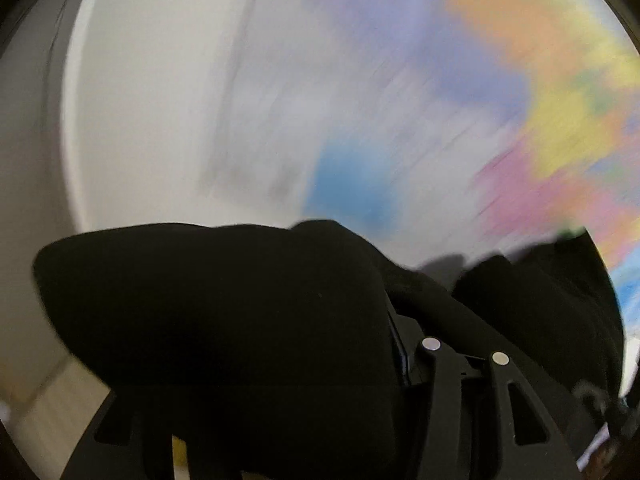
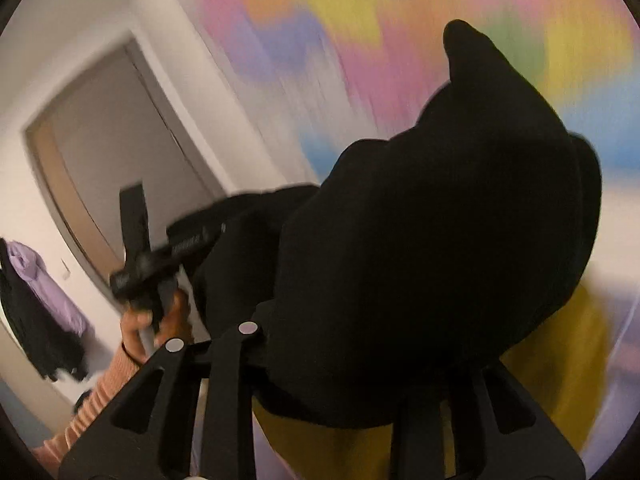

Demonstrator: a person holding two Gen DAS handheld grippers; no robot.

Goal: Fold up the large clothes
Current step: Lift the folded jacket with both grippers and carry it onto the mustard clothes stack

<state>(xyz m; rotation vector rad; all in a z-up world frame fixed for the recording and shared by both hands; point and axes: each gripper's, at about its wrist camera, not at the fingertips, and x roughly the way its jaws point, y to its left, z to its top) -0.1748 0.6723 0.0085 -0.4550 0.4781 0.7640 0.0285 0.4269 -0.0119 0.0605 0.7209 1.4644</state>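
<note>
A black garment (image 1: 220, 320) lies bunched over my left gripper (image 1: 400, 264) and hides both fingertips. In the right wrist view the same black garment (image 2: 440, 240) rises in a tall fold over my right gripper (image 2: 340, 280), whose tips are also covered. From there the cloth stretches left to the left gripper (image 2: 138, 248), held by a hand (image 2: 140, 332) in an orange ribbed sleeve (image 2: 100, 396). Both grippers carry the garment above a blurred pastel patterned surface (image 1: 520, 60).
A white wall (image 1: 140, 100) is on the left. A grey door (image 2: 112, 128) stands beyond the left gripper, with purple and black clothes (image 2: 36, 292) hanging beside it. A yellow item (image 2: 560, 360) lies under the garment on the pastel surface (image 2: 320, 20).
</note>
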